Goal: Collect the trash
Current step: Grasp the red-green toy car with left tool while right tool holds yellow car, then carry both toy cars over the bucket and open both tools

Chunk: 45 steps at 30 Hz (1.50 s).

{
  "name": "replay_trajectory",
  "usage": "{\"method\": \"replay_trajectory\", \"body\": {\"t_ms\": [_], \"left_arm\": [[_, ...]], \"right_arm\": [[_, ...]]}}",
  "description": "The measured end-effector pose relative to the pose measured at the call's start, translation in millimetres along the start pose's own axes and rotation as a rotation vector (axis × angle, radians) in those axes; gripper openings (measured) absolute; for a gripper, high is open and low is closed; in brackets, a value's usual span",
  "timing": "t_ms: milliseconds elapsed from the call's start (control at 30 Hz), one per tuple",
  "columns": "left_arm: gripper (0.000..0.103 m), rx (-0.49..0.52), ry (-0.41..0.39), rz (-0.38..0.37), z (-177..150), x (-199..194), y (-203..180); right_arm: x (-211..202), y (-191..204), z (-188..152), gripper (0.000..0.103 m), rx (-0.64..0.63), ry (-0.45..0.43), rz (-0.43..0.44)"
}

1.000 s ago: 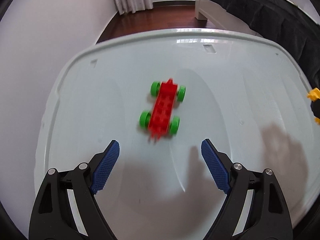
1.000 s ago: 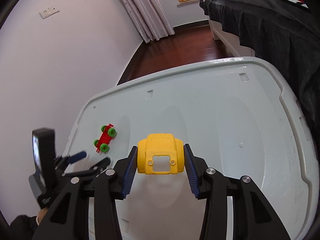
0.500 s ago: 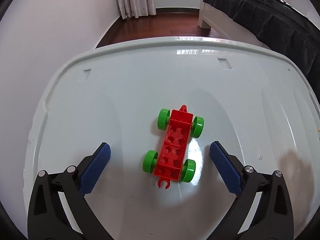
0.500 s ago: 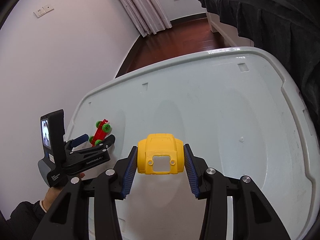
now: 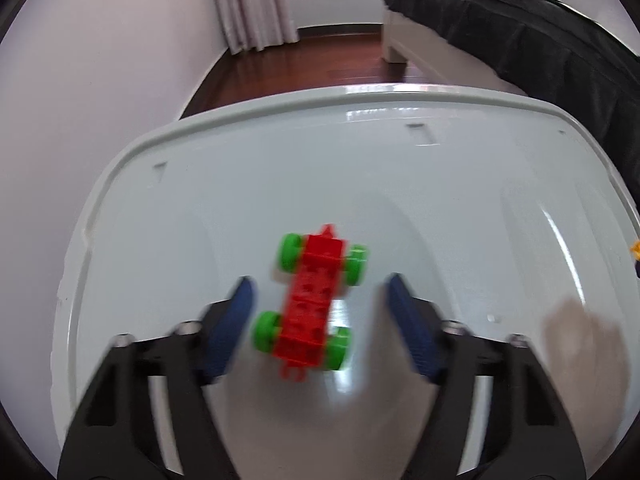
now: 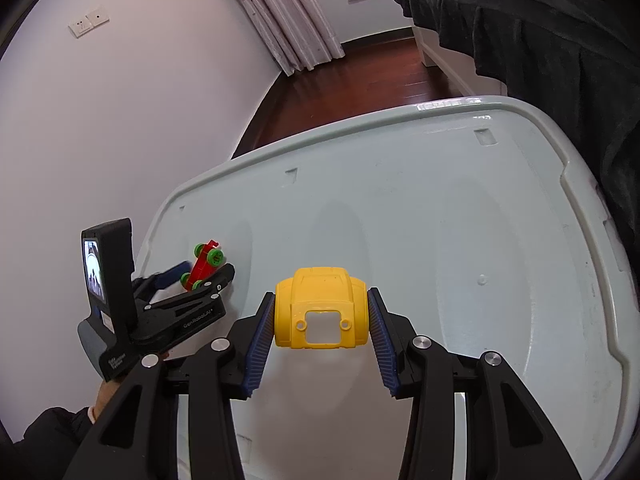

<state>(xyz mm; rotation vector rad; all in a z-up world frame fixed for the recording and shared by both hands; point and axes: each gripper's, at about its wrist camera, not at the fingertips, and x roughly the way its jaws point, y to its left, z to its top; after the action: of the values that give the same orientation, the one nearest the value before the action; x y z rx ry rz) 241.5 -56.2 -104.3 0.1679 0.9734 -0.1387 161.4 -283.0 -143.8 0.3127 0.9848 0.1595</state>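
1. The left wrist camera looks steeply down and forward, close over the pale grey plastic bin lid (image 5: 440, 184).
2. The right wrist camera looks down likewise, set farther right.
3. Both views share the lid (image 6: 440, 208), the red toy chassis with green wheels (image 5: 312, 300) (image 6: 204, 266), far curtains and dark wooden floor.
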Motion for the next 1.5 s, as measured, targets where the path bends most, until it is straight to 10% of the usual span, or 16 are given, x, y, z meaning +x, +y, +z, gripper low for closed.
{"method": "replay_trajectory", "body": {"t_ms": [100, 967, 1500], "left_arm": [[0.037, 0.026, -0.003, 0.001, 2, -1, -11], [0.025, -0.024, 0.031, -0.062, -13, -61, -18], [0.025, 0.049, -0.052, -0.182, -133, -200, -26]], "right_arm": [[-2, 0, -1, 0.045, -0.001, -0.002, 0.003], [-37, -5, -7, 0.045, -0.007, -0.077, -0.022], [-94, 1, -113, 0.045, -0.113, 0.013, 0.032]]}}
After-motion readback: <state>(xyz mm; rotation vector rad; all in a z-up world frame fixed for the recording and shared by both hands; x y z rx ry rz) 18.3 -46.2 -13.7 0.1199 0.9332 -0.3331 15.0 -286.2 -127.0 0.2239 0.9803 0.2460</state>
